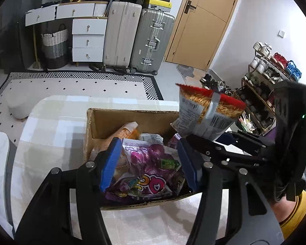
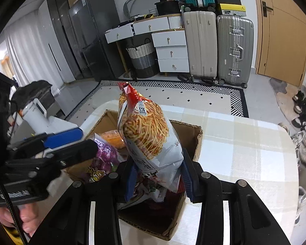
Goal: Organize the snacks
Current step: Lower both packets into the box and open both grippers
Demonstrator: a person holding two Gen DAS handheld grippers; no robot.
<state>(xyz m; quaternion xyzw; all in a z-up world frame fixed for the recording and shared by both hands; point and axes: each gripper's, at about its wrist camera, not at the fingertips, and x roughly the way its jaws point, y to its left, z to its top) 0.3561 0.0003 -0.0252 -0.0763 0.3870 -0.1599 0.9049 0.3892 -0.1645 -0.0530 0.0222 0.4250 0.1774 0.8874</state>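
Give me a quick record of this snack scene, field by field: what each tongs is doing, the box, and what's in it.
left tongs: open, over the box, nothing gripped
right tongs: shut on noodle snack bag, held upright over the box
cardboard box: open-topped, on the checked tablecloth
box contents: purple candy bag, orange packet, other packets
background: suitcases, closed door

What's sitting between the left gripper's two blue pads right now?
In the left wrist view, the left gripper hangs open over the cardboard box; a purple snack bag lies between its pads, not pinched.
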